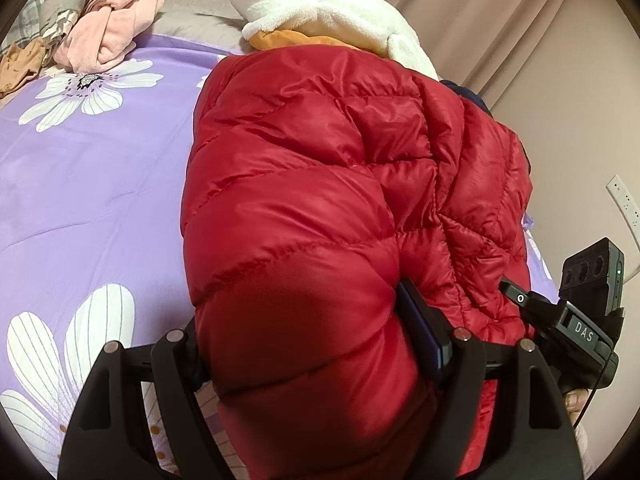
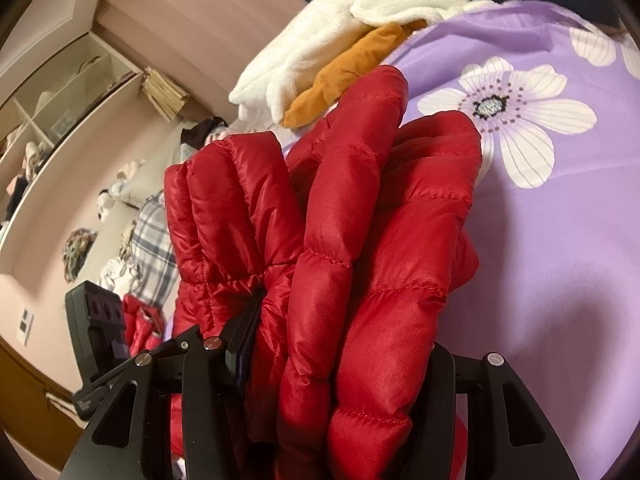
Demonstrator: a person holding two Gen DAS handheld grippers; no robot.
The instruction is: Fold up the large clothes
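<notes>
A red quilted down jacket (image 1: 320,168) lies folded into a thick bundle on the purple flowered bed cover (image 1: 100,184). My left gripper (image 1: 304,320) is shut on the bundle's near end. Its right finger (image 1: 424,332) presses into the padding and its left finger is mostly hidden behind the bulge. At the right edge of the left wrist view, the right gripper's black housing (image 1: 588,332) sits against the jacket's right side. In the right wrist view my right gripper (image 2: 348,320) is shut on several stacked layers of the jacket (image 2: 352,208), which fill the gap between its fingers.
A white fleece (image 1: 320,4) over an orange garment (image 1: 288,38) lies just beyond the jacket. Pink clothes (image 1: 116,28) and a plaid garment (image 1: 36,12) sit at the bed's far left. A curtain (image 1: 500,20) and a wall socket (image 1: 624,204) are to the right. Shelves (image 2: 60,92) line the wall.
</notes>
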